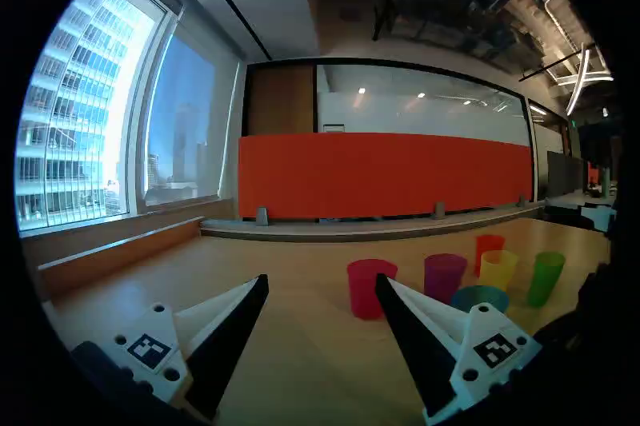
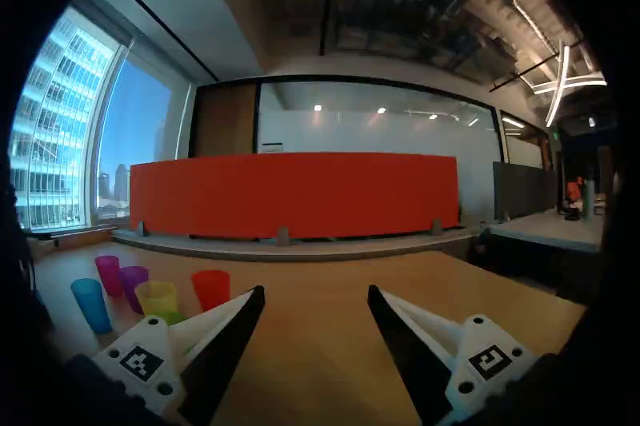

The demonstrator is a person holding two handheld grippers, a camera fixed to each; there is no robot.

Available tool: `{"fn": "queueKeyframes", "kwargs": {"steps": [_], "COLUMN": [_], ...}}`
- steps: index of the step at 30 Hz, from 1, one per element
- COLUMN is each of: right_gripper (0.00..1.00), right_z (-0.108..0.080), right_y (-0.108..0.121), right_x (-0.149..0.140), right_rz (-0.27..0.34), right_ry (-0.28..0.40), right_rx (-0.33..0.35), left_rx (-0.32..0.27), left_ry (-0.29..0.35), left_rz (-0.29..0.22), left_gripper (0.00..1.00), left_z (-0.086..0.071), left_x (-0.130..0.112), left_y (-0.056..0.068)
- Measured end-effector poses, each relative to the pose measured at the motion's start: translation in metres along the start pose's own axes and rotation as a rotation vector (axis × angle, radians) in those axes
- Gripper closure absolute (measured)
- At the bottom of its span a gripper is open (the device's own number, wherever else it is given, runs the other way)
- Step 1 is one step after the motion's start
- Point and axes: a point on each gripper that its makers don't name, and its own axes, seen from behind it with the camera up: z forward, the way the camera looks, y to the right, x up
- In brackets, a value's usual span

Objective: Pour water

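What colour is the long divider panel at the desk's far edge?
The divider panel is plain orange-red, seen best in the right gripper view.

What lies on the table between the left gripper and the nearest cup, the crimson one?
The stretch is bare: in the left gripper view, plain wooden table runs from the left gripper to the crimson cup.

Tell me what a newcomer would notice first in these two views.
The long orange-red divider panel across the far edge of the pale wooden table dominates both views. Next comes the cluster of translucent coloured plastic cups, standing upright to the right in the left gripper view and to the left in the right gripper view. The left gripper and right gripper hold their fingers apart, empty.
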Motion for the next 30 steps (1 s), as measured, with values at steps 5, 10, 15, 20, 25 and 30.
{"fn": "queueKeyframes", "kwargs": {"steps": [5, 10, 15, 20, 25, 30], "right_gripper": [0.0, 0.0, 0.0, 0.0, 0.0, 0.0], "right_z": [0.0007, 0.0015, 0.0032, 0.0028, 0.0009, 0.0012], "right_y": [-0.0006, 0.0012, 0.0045, 0.0035, -0.0016, -0.0022], "right_x": [-0.0036, -0.007, -0.0078, -0.0087, -0.0097, -0.01], "right_rz": [0.002, 0.001, 0.005, -0.001, -0.017, -0.018], "right_ry": [-0.005, -0.014, -0.016, -0.021, -0.023, -0.025], "right_rx": [0.007, 0.008, 0.003, 0.002, 0.011, 0.013], "left_rx": [0.0, 0.0, 0.0, 0.0, 0.0, 0.0], "left_ry": [0.0, 0.0, 0.0, 0.0, 0.0, 0.0], "left_rz": [0.0, 0.0, 0.0, 0.0, 0.0, 0.0], "left_gripper": [0.01, 0.01, 0.01, 0.01, 0.01, 0.01], "left_z": [-0.0001, 0.0001, 0.0, 0.0003, 0.0, -0.0002], "left_x": [0.0002, 0.0, 0.0004, 0.0003, 0.0003, 0.0002], "left_y": [0.0, 0.0, -0.0001, 0.0002, 0.0002, 0.0002]}}
